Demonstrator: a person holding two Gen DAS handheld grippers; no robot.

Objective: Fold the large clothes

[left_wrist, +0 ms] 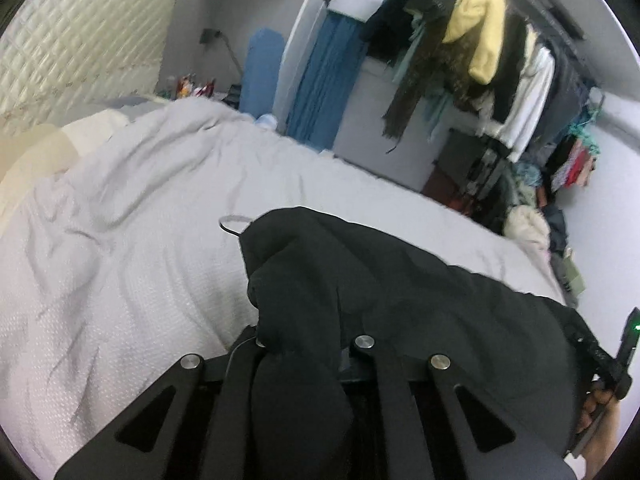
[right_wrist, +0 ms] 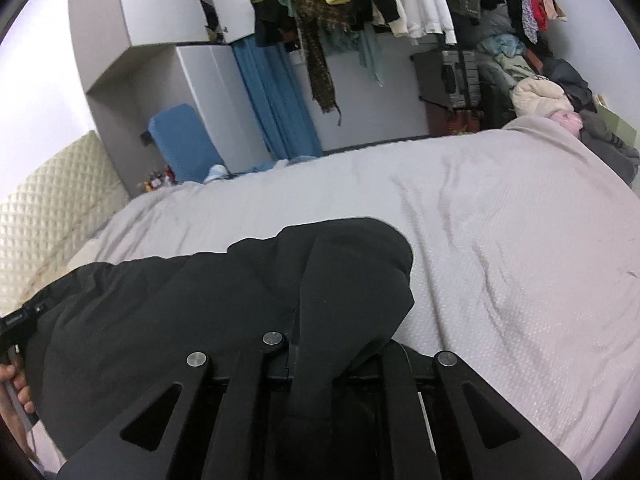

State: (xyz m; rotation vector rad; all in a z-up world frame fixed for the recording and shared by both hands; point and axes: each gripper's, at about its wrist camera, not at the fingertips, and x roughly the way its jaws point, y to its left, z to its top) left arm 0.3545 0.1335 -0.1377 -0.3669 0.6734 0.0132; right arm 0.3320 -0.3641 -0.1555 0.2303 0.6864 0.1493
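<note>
Black fabric bunched against each lens is one large black garment [left_wrist: 380, 300], lying at the near edge of the bed [left_wrist: 120, 240] and spreading a short way toward its middle. It seems to be held at two separate spots so it can be lifted and spread before folding; that is a judgement from the grip.

One bed carries it, under a pale textured cover with the far half bare. One cream quilted headboard [left_wrist: 80, 48] stands at the head end.

Two grippers are at work. The left gripper [left_wrist: 304, 344] has its jaws drawn together on a fold of the garment, cloth bulging out over the fingers. The right gripper [right_wrist: 332, 340] is likewise clamped on another fold, the fabric draped across it.

One thin loop [left_wrist: 234, 224] pokes out from the garment's far edge, possibly a hanger hook or cord.
</note>
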